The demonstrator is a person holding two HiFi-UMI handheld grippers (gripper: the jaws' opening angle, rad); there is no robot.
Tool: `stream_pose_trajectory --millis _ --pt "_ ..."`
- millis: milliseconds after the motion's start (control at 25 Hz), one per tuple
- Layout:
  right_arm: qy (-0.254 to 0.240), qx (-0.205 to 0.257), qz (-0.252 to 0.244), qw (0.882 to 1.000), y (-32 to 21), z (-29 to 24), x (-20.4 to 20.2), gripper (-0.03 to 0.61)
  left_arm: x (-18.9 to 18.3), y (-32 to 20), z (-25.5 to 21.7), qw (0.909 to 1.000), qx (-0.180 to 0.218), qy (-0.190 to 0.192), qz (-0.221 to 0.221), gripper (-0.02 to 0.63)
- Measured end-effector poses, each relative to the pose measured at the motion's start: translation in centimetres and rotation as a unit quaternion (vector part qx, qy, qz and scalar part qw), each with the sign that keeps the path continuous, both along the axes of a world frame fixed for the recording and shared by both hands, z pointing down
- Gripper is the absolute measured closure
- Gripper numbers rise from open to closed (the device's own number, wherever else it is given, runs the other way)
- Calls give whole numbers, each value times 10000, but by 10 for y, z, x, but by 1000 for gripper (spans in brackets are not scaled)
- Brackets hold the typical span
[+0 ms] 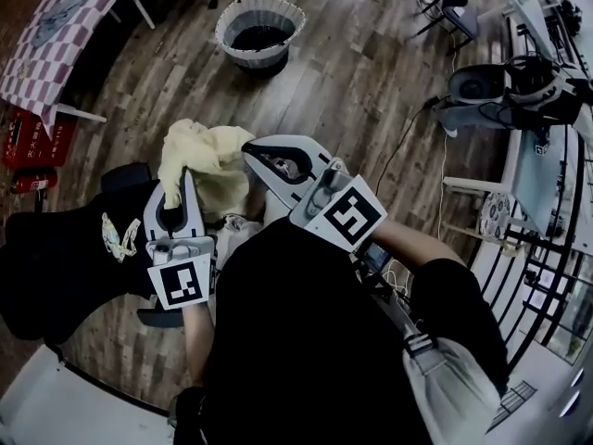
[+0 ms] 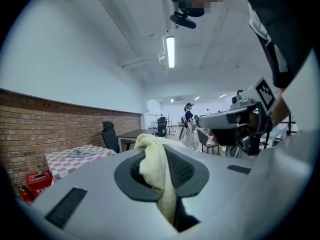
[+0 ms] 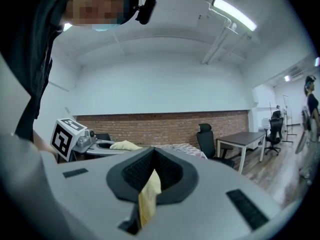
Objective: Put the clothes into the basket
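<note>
Wood floor [image 1: 352, 72] all round, with the basket [image 1: 243, 52] standing well apart from both grippers. Left gripper [image 1: 182, 182] fingers are clamped on the yellow cloth [image 1: 199, 156] — right gripper [image 1: 252, 149] fingers pinch the same cloth, which hangs between them.

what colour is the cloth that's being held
Pale yellow: the cloth shows clearest in the head view.

Head view steeply downward — gripper views level, close on shared yellow cloth [image 1: 199, 160]
</note>
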State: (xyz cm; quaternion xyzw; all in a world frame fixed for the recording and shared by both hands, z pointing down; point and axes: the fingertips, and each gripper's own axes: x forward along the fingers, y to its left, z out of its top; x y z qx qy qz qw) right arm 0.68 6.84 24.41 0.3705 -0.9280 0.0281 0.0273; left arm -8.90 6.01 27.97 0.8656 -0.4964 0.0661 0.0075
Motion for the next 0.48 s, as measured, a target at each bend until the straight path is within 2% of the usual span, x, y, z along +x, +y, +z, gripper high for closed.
stream_pose_trajectory --millis 480 --pt "45 -45 485 9988 -59 1 98 569 97 -73 -3 9992 -18 -10 405 577"
